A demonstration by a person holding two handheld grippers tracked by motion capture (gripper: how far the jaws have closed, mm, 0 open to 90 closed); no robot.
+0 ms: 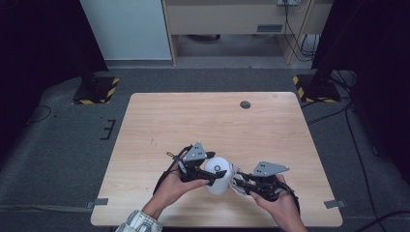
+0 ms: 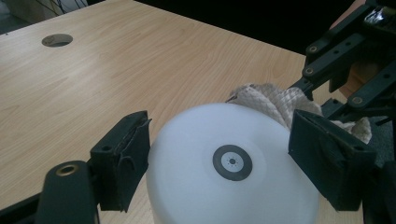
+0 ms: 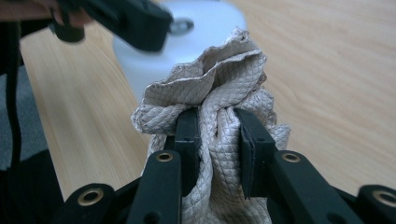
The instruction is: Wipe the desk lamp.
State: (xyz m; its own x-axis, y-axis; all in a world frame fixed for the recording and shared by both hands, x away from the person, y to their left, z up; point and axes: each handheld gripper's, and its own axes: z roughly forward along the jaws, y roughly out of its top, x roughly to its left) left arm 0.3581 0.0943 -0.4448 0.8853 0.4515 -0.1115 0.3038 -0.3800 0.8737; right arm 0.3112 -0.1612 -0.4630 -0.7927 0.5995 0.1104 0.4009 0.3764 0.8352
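A white round container [image 1: 217, 181] with a grey ring mark on its flat face [image 2: 232, 162] stands near the table's front edge. My left gripper [image 1: 211, 172] is shut on it, and in the left gripper view its pads [image 2: 128, 156] press the container's two sides. My right gripper [image 1: 243, 182] is shut on a bunched beige quilted cloth [image 3: 219, 88]. The cloth [image 1: 235, 178] sits just right of the container and seems to touch its side. In the left gripper view the cloth [image 2: 268, 100] shows behind the container, with the right gripper's black links beyond it.
The light wooden table [image 1: 208, 121] has a round cable hole [image 1: 245, 104] at its far right. Grey carpet surrounds the table, and two black stands with hazard-striped bases [image 1: 95, 89] stand beyond its far corners.
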